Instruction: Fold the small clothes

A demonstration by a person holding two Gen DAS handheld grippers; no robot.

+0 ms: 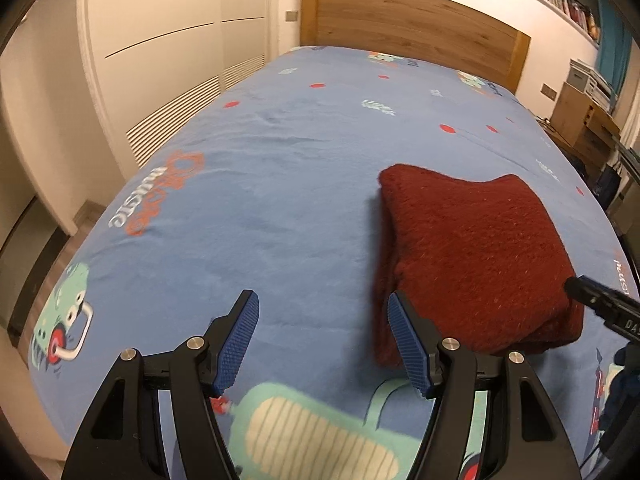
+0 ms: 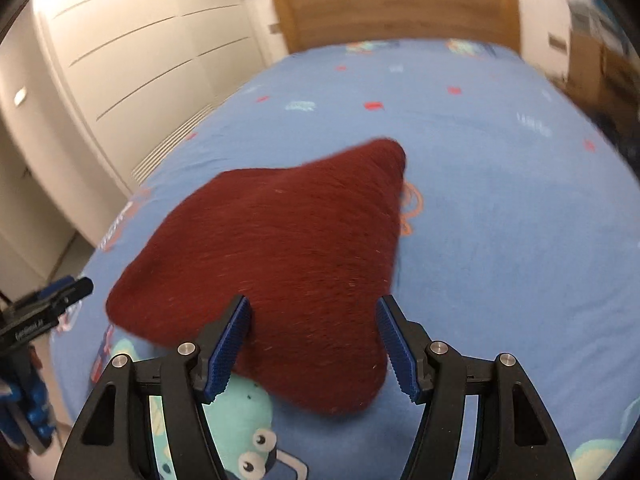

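Both claws stand open and empty: your left claw [image 1: 322,340] just beside the folded maroon knit garment [image 1: 476,256], your right claw [image 2: 314,344] above its near edge. It lies on the bed [image 1: 280,184]. Expect soft, light, thick fabric; grip a layered corner.

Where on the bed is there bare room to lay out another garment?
Free: the blue sheet between the dark red folded garment and the wardrobe-side edge, and up to the wooden headboard. Crowded: the near edge, where the garment and both open claws sit.
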